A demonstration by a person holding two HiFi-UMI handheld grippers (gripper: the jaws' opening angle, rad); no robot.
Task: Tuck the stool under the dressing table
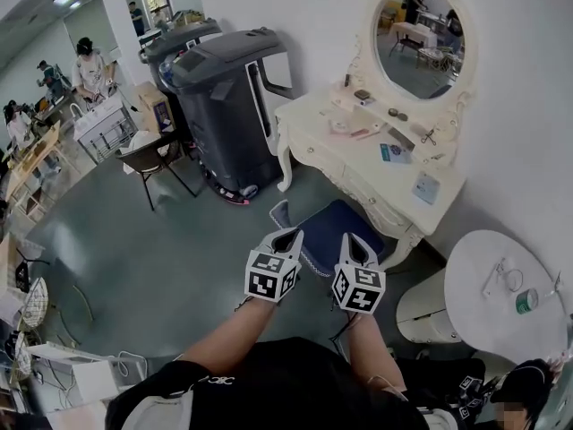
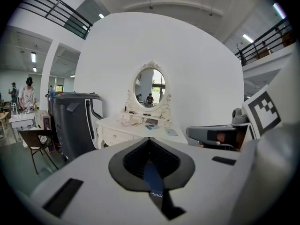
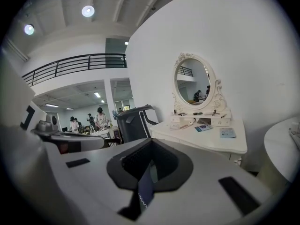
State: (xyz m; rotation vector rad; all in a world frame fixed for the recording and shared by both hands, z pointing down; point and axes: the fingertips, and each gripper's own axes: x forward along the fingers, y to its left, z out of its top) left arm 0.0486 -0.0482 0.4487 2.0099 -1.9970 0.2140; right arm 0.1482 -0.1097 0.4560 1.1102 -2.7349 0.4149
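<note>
Stool [image 1: 333, 227] just beyond left tool [image 1: 290, 235] and right tool [image 1: 351, 241], both closed

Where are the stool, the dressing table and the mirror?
stool [image 1: 327, 227]: head view, on the blue seat.
dressing table [image 1: 354, 164]: head view, on a bare part of its white top.
mirror [image 1: 421, 38]: head view, on the glass.
</note>
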